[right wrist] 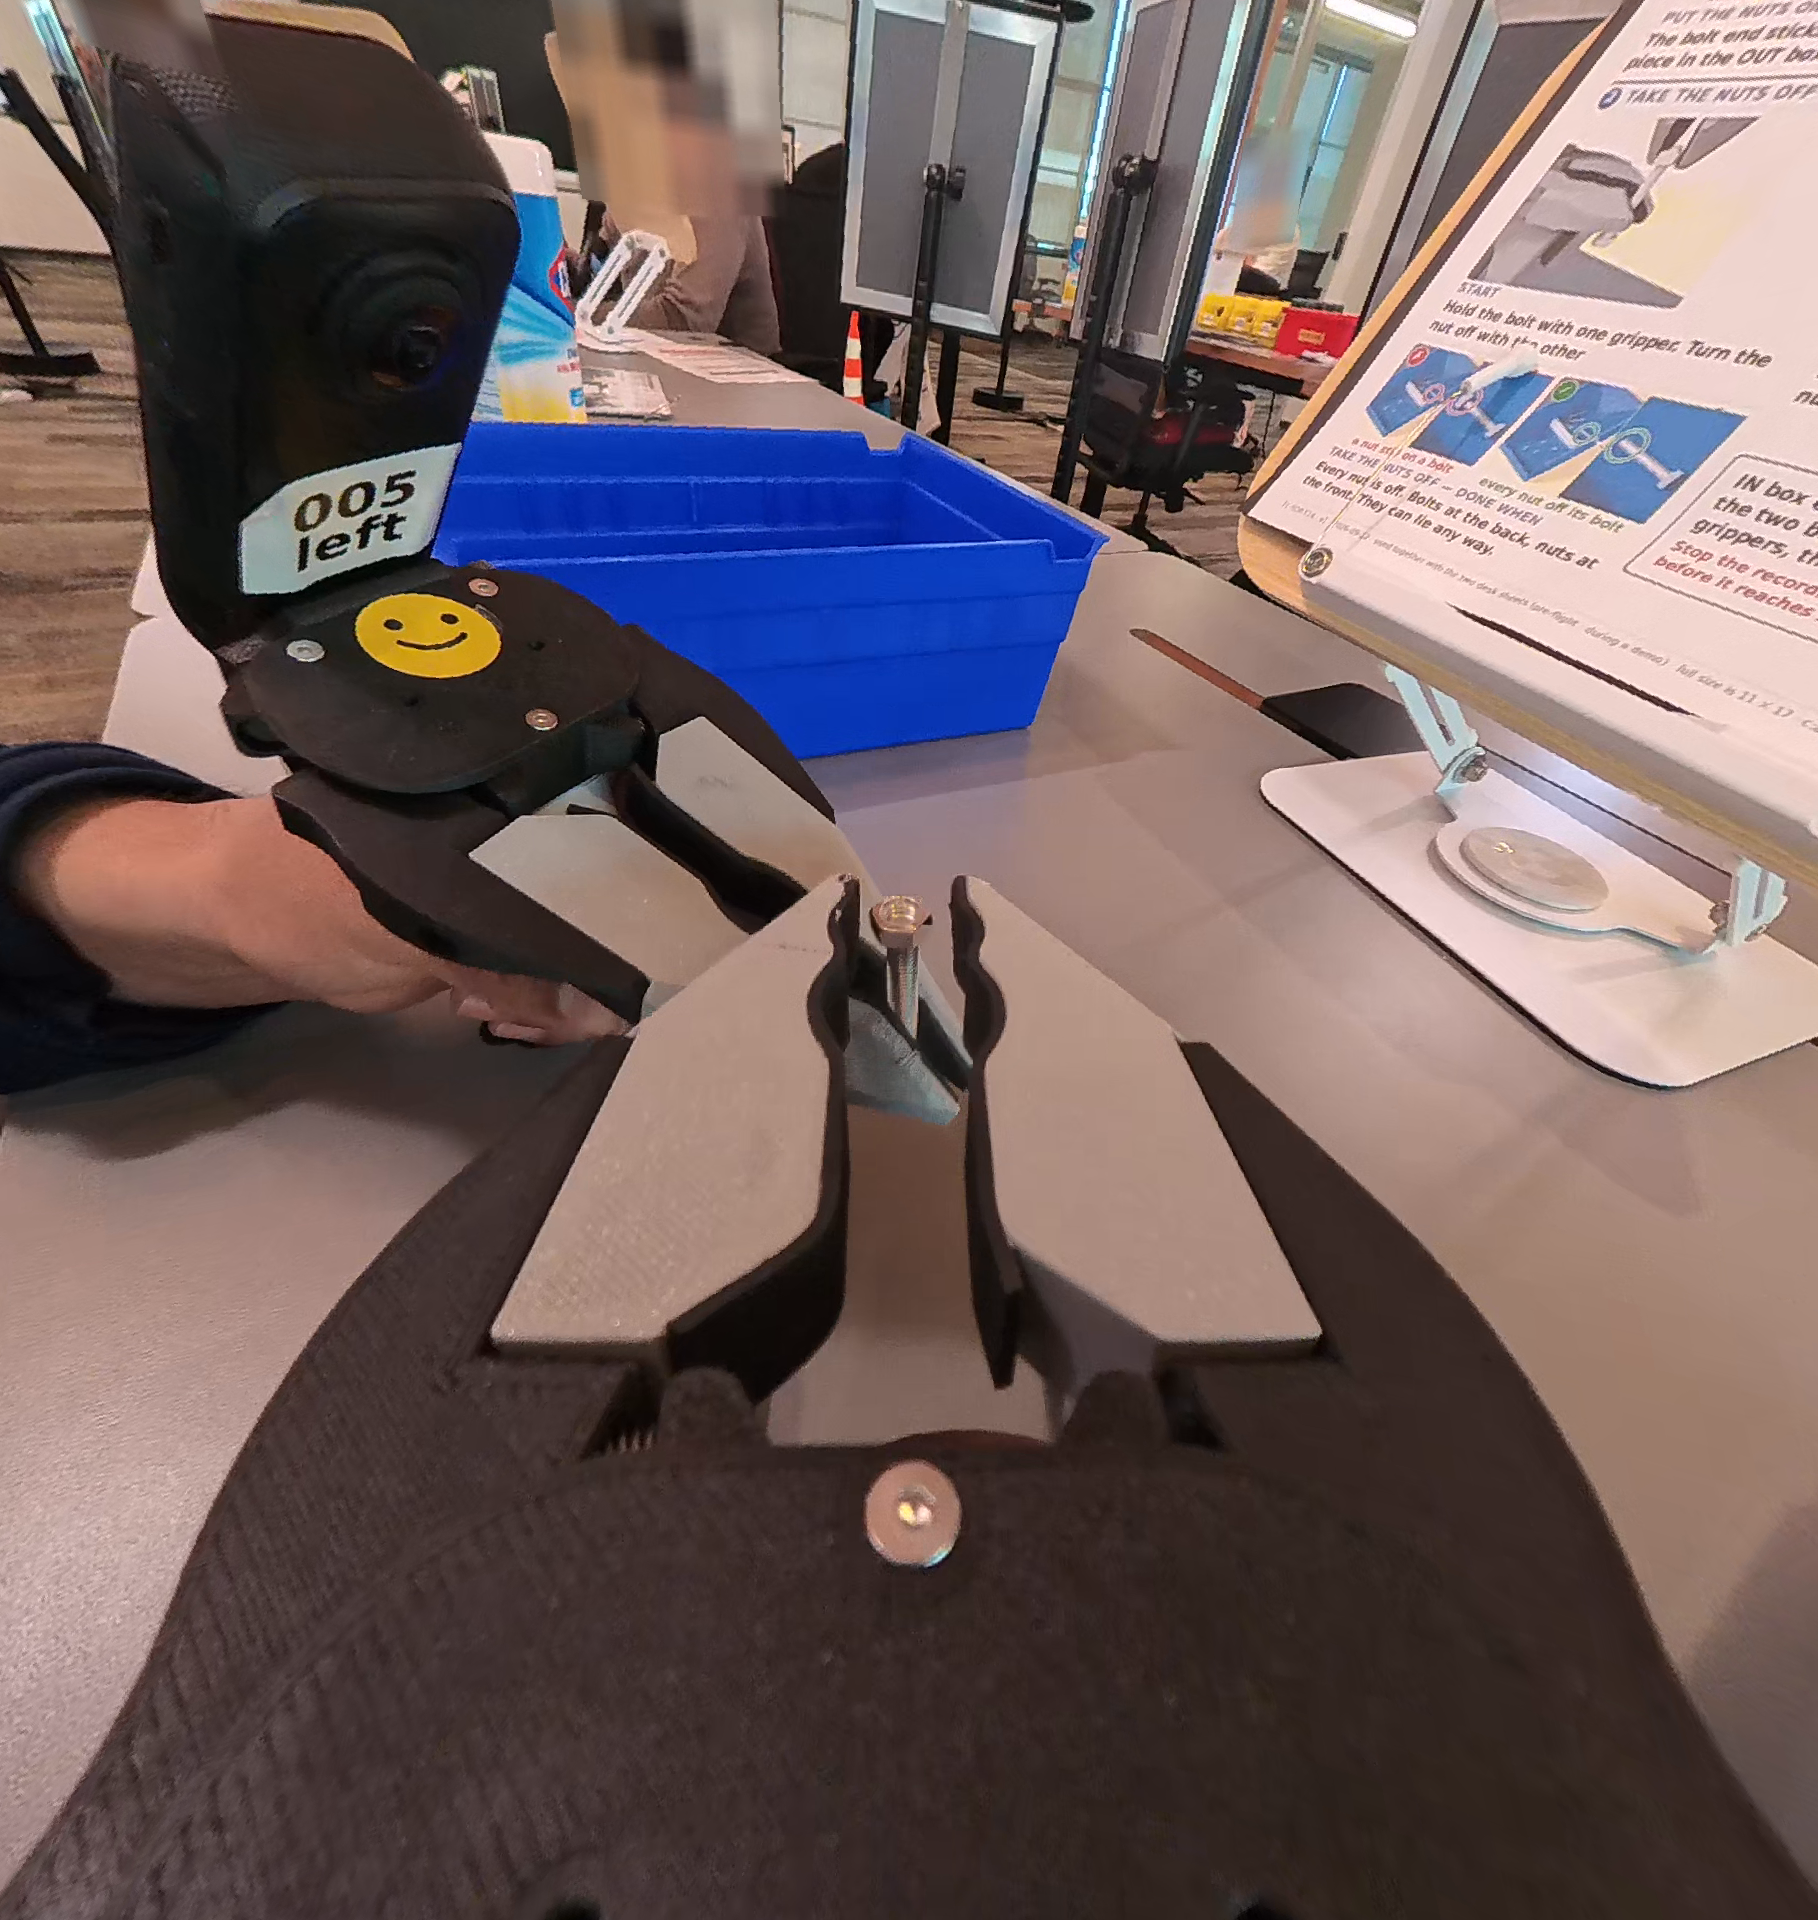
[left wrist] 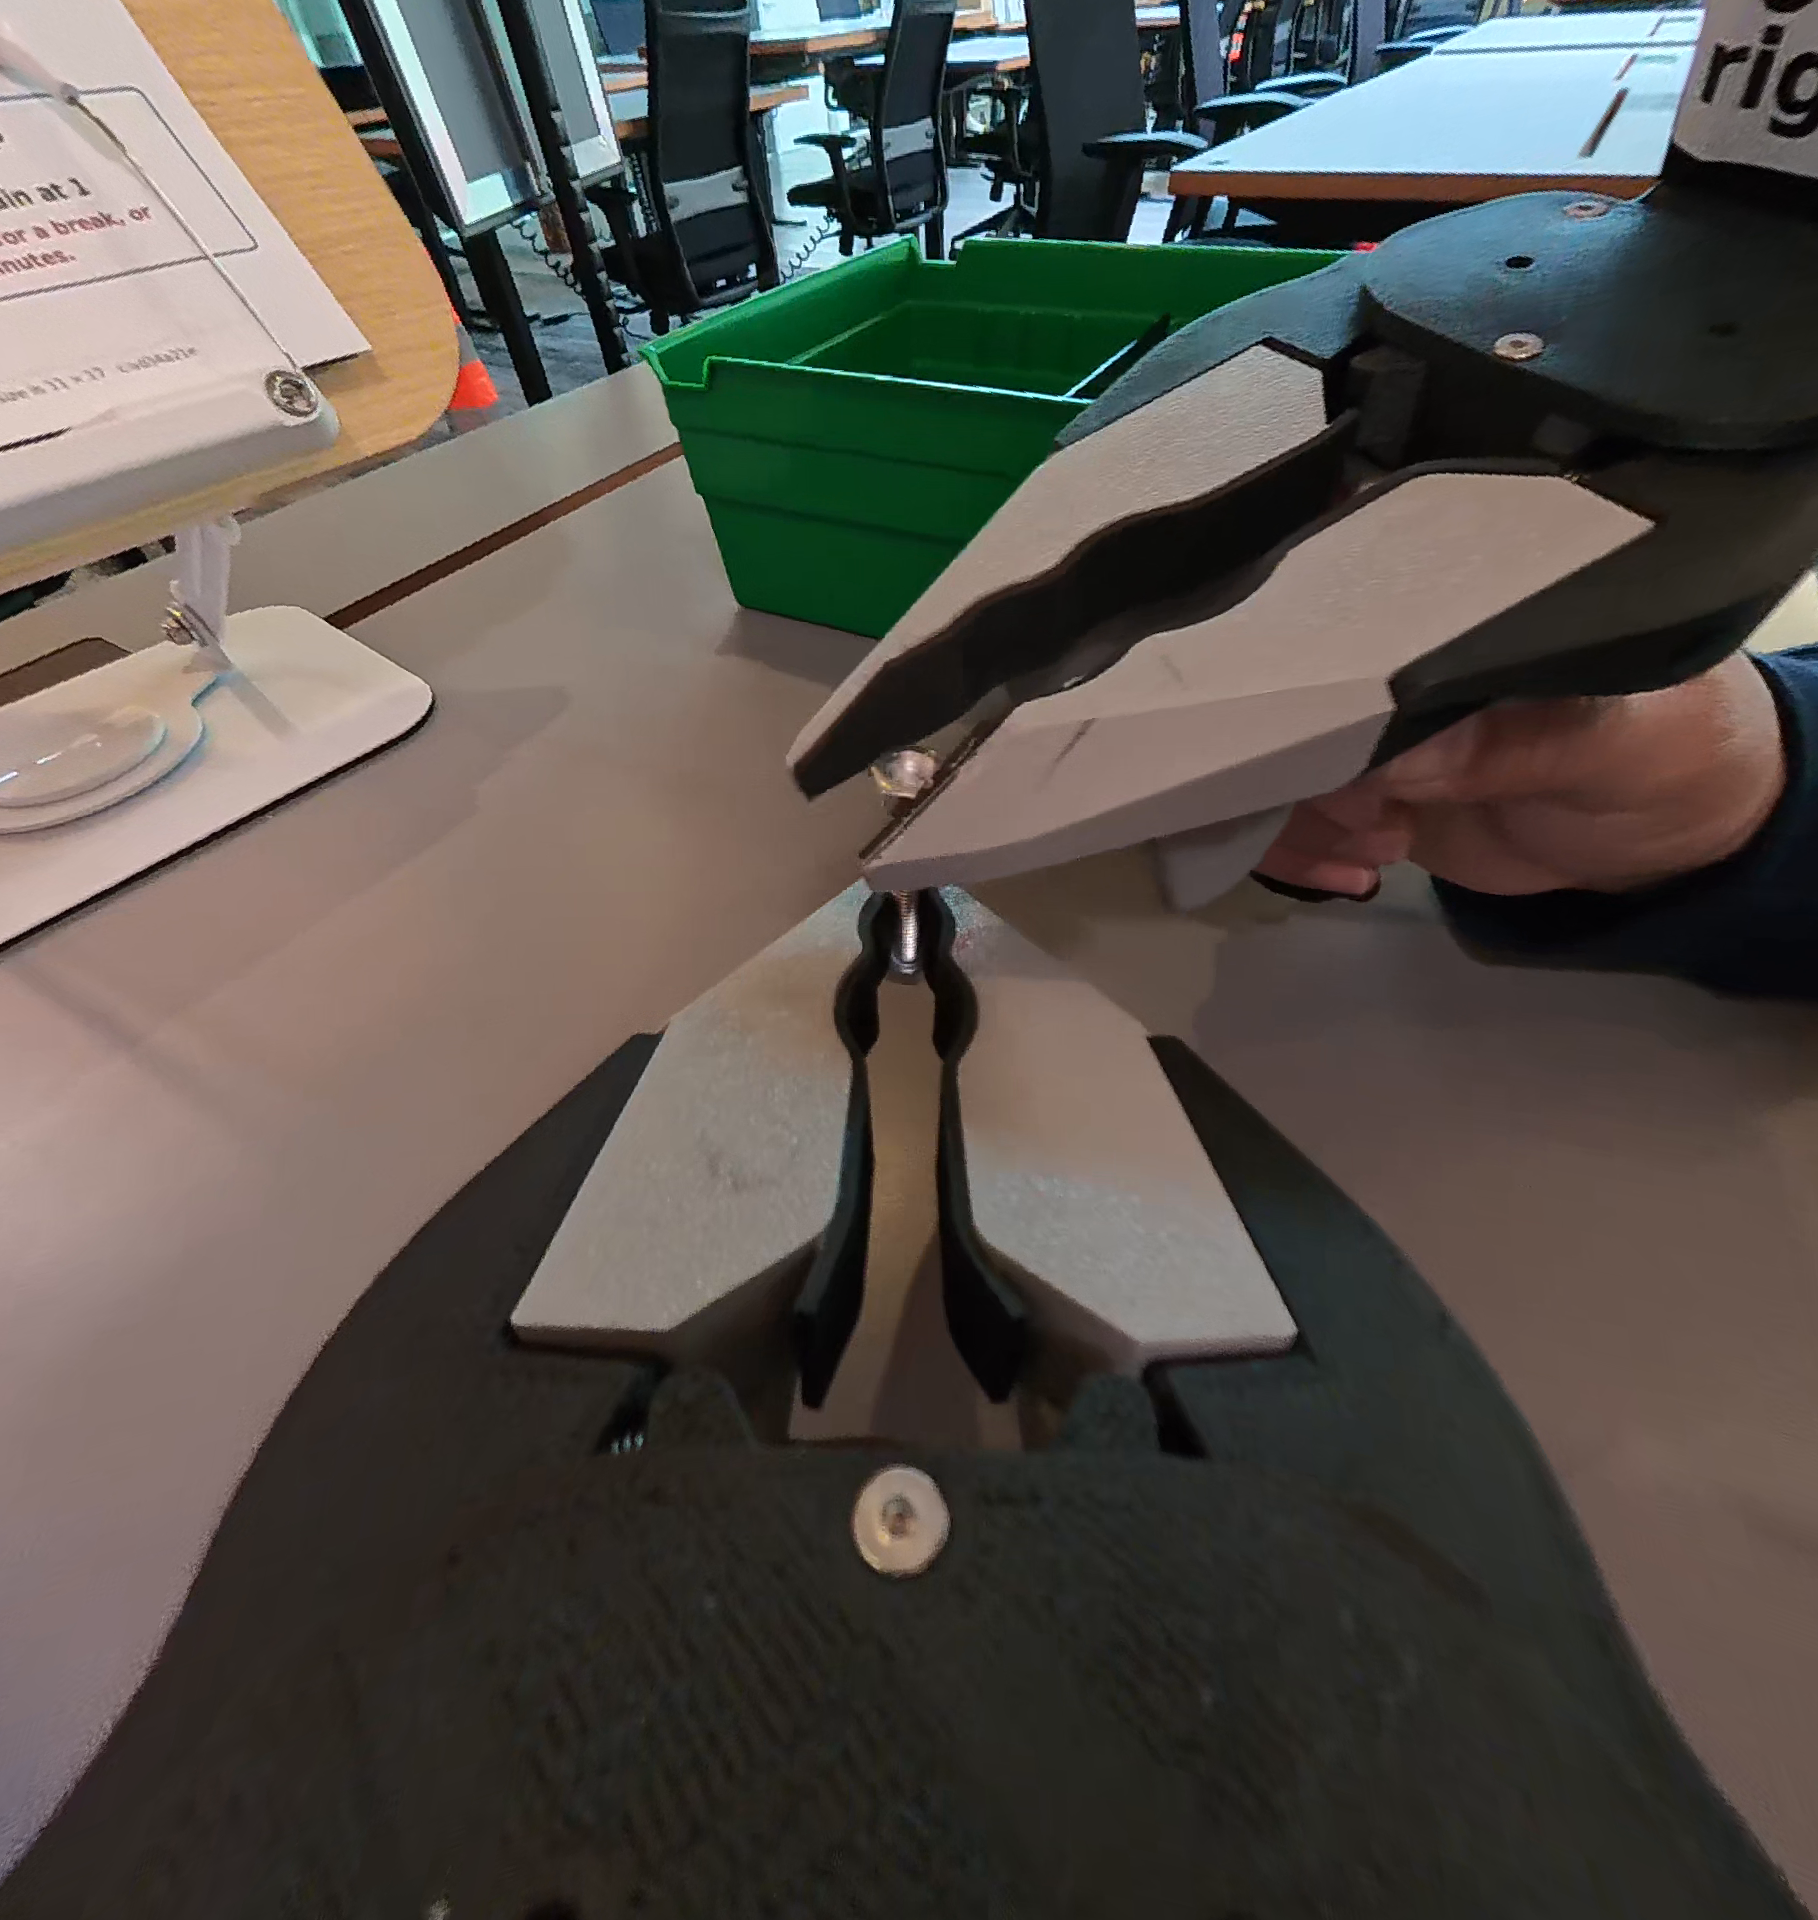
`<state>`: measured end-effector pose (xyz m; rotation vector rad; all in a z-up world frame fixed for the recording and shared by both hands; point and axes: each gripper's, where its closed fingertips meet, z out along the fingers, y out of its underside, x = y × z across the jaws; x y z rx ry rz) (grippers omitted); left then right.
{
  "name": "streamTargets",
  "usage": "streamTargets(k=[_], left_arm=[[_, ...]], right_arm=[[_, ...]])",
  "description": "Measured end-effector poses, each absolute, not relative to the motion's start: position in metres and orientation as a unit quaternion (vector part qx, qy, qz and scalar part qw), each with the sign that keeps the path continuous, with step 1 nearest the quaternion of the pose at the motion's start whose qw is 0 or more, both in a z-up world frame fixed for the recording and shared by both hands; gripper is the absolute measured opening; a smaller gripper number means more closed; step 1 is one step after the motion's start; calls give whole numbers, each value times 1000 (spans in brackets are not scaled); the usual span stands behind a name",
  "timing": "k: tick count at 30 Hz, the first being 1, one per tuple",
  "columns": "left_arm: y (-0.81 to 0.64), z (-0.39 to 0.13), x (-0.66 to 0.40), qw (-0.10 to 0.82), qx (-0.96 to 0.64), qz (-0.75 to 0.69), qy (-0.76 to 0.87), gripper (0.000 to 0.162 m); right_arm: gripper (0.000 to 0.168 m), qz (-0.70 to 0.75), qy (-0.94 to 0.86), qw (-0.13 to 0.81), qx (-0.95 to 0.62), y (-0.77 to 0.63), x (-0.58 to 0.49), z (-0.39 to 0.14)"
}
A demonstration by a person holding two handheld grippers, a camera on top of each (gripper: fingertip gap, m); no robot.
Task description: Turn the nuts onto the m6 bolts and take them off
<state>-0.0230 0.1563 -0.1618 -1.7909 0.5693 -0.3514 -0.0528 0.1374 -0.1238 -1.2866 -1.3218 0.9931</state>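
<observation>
Room: an open office is seen behind, with rows of desks and dark chairs in the left wrist view and panels on stands in the right wrist view.
Worktop (left wrist: 469,935): grey, carrying both bins and a white stand with a printed instruction sheet (right wrist: 1611,416).
Left claw (left wrist: 900,961): its black-lined tips are closed on the threaded shank of the bolt (left wrist: 907,940), which is held clear above the worktop.
Right claw (right wrist: 900,920): it is brought in over the left claw, its tips parted on either side of the bolt's top end; the silver nut (right wrist: 900,916) sits between them, and contact with the pads cannot be told.
Left wrist view only: a green bin (left wrist: 863,468) is shown behind the right claw, and the hand (left wrist: 1570,800) gripping that claw's handle; the nut is glimpsed between the grey fingers.
Right wrist view only: a blue bin (right wrist: 780,623) is shown behind the left claw; the bolt's full upright shank with the nut at its top is seen, as is the camera housing on the left claw, with a white label and a yellow smiley sticker.
Bins: the contents cannot be made out in either view.
</observation>
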Motion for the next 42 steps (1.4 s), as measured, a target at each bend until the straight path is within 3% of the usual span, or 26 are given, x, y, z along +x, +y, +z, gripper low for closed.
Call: streamTargets(k=[12, 42], left_arm=[[155, -165, -18, 570, -766, -158, 253, 3], [157, -165, -26, 570, -771, -151, 239, 4]], right_arm=[[6, 412, -554, 488, -534, 135, -56, -129], [14, 431, -546, 478, -536, 135, -53, -127]])
